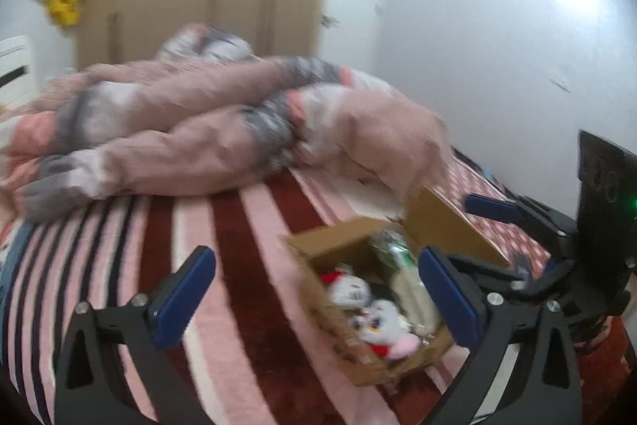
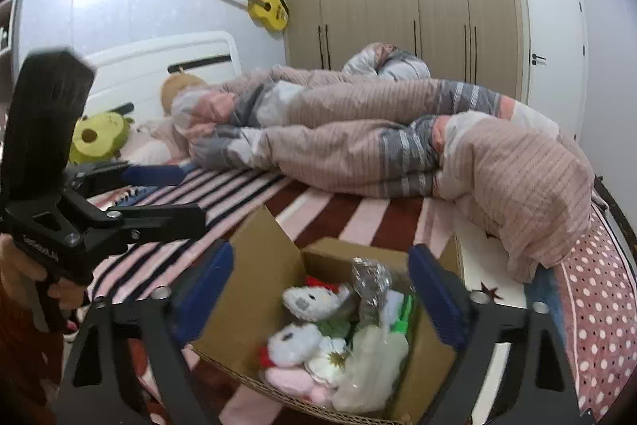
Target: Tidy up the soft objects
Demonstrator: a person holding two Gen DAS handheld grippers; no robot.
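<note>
An open cardboard box (image 2: pixel 258 265) stands on the bed, holding white kitty plush toys (image 2: pixel 314 301), a pink one (image 2: pixel 290 381), a white bag (image 2: pixel 370 365) and a silvery wrapped item (image 2: pixel 370 281). My right gripper (image 2: pixel 320 291) is open right above the box, nothing between its blue pads. In the left wrist view, which is blurred, the box (image 1: pixel 338 245) lies low right with the plush toys (image 1: pixel 382 321) inside. My left gripper (image 1: pixel 318 289) is wide open and empty, to the box's left. Each gripper shows in the other's view: the left (image 2: pixel 175 196), the right (image 1: pixel 517 237).
A rumpled pink and grey quilt (image 2: pixel 378 142) fills the far half of the bed. The striped blanket (image 2: pixel 318 214) lies under the box. An avocado plush (image 2: pixel 95 138) and a brown plush (image 2: pixel 179 86) sit by the headboard. A wardrobe (image 2: pixel 398 6) stands behind; a hand (image 2: pixel 24 265) holds the left gripper.
</note>
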